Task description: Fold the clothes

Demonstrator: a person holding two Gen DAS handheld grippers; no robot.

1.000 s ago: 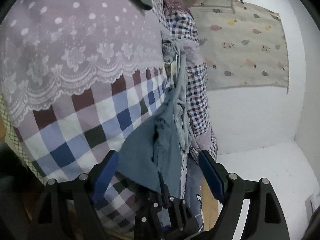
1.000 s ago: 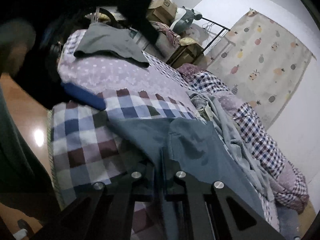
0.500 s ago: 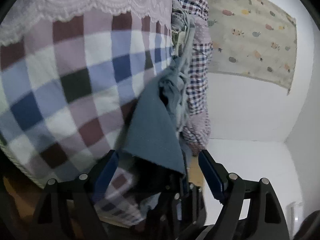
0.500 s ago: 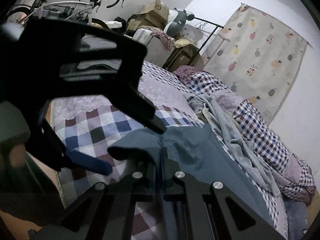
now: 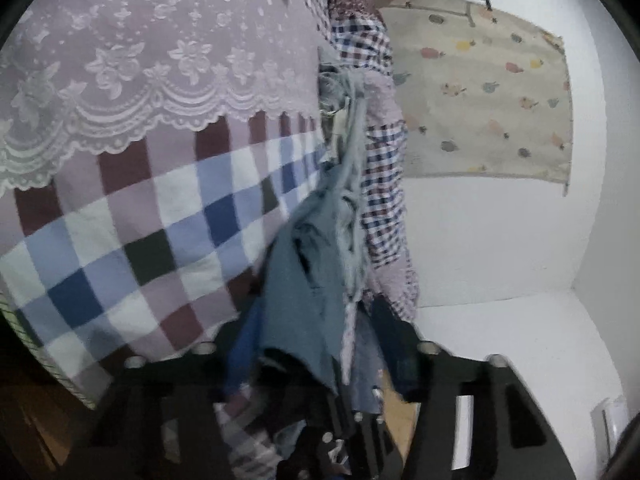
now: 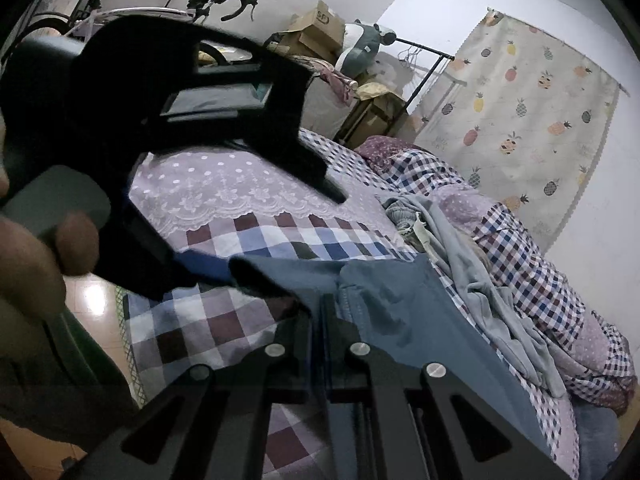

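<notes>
A blue-grey garment lies on the checked bedspread. Its near edge is pinched in my right gripper, which is shut on it. In the right wrist view my left gripper reaches in from the left, held by a hand, with one of its blue pads right at the garment's lifted corner. In the left wrist view the same garment hangs between the jaws of the left gripper. These jaws are closing, and a gap still shows on the right side of the cloth.
A lilac lace cover lies further up the bed. A light grey garment and a small-checked quilt are heaped on the right. A pineapple-print curtain hangs on the wall, with boxes and a bicycle behind.
The left gripper's jaws have narrowed around the garment corner. In the right wrist view the left gripper has moved closer to the cloth. The right gripper keeps its grip.
</notes>
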